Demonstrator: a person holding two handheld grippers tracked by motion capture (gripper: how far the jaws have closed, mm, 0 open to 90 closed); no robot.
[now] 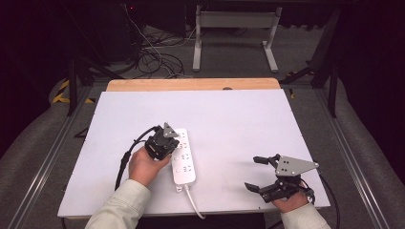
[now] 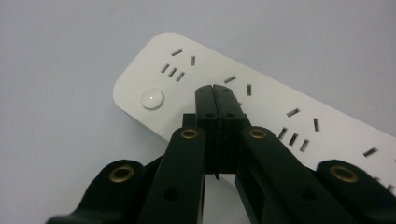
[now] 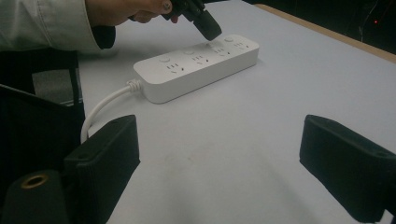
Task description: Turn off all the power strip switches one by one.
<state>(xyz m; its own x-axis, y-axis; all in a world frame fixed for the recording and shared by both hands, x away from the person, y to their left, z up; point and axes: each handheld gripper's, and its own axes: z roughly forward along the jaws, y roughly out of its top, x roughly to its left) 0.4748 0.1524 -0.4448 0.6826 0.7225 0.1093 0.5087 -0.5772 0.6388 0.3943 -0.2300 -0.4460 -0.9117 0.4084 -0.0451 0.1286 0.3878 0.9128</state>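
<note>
A white plastic power strip (image 1: 184, 155) with several sockets lies flat on the white-topped table (image 1: 229, 119), a little left of the middle and toward the near edge, its length running near to far. Its white cable (image 1: 193, 202) leaves the near end and curls off over the table's near edge. In the left gripper view the strip's far end carries a small round white button (image 2: 152, 99) beside the rows of slots.

The left gripper (image 1: 167, 143) is held in the person's left hand (image 1: 143, 164) at the strip's left side, angled down over its far half. Its jaws are pressed together with nothing between them, and their joined tips sit on or just above the strip's top face among the socket slots, just beside the round button; I cannot tell whether they actually touch the plastic. A black cable (image 1: 125, 160) loops from this gripper to the left and back toward the near edge. The light-coloured sleeve (image 1: 117, 207) comes in from the near left.

The right gripper (image 1: 257, 172) rests in the person's right hand (image 1: 289, 202) near the table's near right corner, well apart from the strip, pointing left. Its jaws stand wide apart and hold nothing, with bare table between them. A grey three-cornered plate (image 1: 293, 165) sits on top of it.

Beyond the far edge, a strip of light wood (image 1: 191, 84) shows, then a grey floor with tangled cables (image 1: 155, 59) and a white table frame (image 1: 234, 33).
</note>
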